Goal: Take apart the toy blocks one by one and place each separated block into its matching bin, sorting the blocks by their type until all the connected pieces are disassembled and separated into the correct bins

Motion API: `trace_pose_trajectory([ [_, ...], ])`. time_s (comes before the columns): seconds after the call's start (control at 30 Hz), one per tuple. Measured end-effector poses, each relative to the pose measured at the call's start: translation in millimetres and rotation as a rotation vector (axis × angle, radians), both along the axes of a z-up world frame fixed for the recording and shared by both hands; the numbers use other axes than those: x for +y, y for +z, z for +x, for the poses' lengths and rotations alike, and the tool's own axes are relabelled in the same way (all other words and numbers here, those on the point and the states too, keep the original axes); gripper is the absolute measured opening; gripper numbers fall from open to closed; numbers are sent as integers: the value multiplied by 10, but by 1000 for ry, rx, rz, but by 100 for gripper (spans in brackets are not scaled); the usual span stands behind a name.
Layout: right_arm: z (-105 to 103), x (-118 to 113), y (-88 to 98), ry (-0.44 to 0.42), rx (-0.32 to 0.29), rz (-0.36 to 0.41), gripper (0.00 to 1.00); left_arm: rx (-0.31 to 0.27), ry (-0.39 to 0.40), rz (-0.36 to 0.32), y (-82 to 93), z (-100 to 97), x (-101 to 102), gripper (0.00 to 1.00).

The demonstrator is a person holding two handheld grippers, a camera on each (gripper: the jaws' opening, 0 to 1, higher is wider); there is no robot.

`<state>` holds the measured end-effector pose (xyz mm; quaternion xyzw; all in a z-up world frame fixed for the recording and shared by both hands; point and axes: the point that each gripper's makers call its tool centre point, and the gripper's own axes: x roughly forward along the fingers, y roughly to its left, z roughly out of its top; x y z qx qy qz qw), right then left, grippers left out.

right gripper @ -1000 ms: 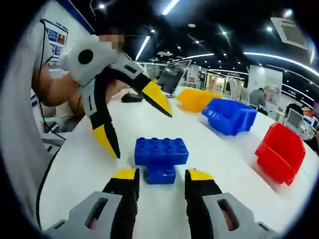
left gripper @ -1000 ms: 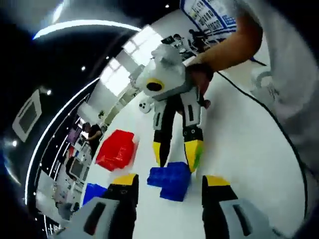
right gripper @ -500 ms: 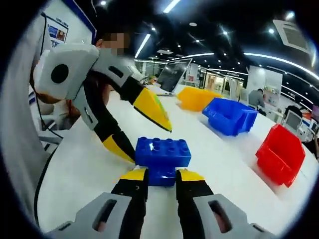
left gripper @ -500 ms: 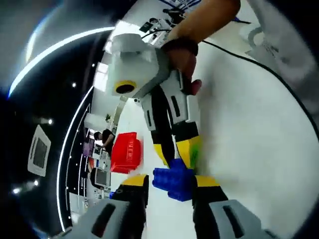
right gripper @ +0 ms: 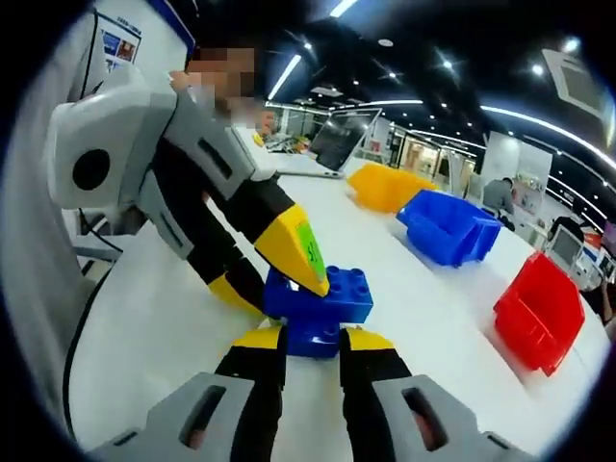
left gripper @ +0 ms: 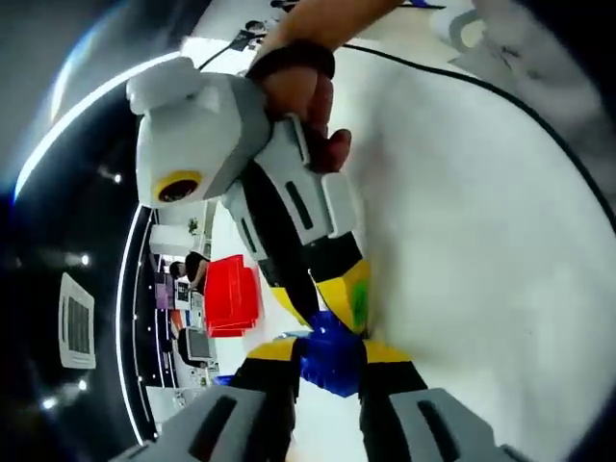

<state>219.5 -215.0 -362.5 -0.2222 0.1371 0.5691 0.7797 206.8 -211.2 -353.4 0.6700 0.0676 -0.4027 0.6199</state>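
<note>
**Both tongs on the blue block pair, about to pull apart**

Two blue blocks stuck together sit on the white tabletop (right gripper: pixel 144 318): a wide upper block (right gripper: pixel 332 292) on a smaller lower block (right gripper: pixel 310 337). Right tongs (right gripper: pixel 310 339) are closed tight on the lower block, yellow tips pinching both its sides. Left tongs (right gripper: pixel 268 279) reach in from the left; one yellow tip lies over the upper block's studs, the other is down at its far edge, so they look clamped on it, narrow gap. In the left gripper view the left tongs (left gripper: pixel 325 348) have the blue lump (left gripper: pixel 330 339) squeezed between them.

Bins stand well apart on the tabletop: yellow bin (right gripper: pixel 385 187), blue bin (right gripper: pixel 448 226), red bin (right gripper: pixel 537 308).

Risks: the left grip is shallow and on the studs, so it could slip off when pulled. A straight pull may lift both blocks together; a twist could shoot one block across the tabletop. Bins are far, so a drop in transit is possible.
</note>
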Motion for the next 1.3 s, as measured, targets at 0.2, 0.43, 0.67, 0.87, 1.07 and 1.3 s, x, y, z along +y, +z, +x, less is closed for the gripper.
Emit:
trace_pose_trajectory([
  [0.2, -7, -1, -2, 7, -23, -25, 23, 162, 20, -20, 42, 3, -13, 24],
  [0.43, -5, -2, 0, 8, -25, -30, 23, 297, 31, -83, 110, 25, -30, 24],
  [0.67, -18, -22, 0, 3, -24, -29, 23, 259, 85, -255, 523, 358, 115, 24],
  [0.87, -29, -32, 2, -7, -24, -29, 23, 206, 121, -543, 956, 567, 148, 24],
  [1.07, -33, -39, -1, -21, -8, -21, 23, 263, 181, -996, 1414, 826, 257, 25],
  [1.3, -38, -45, -1, -42, -7, -11, 23, 203, 425, -1342, 1568, 1431, 719, 25],
])
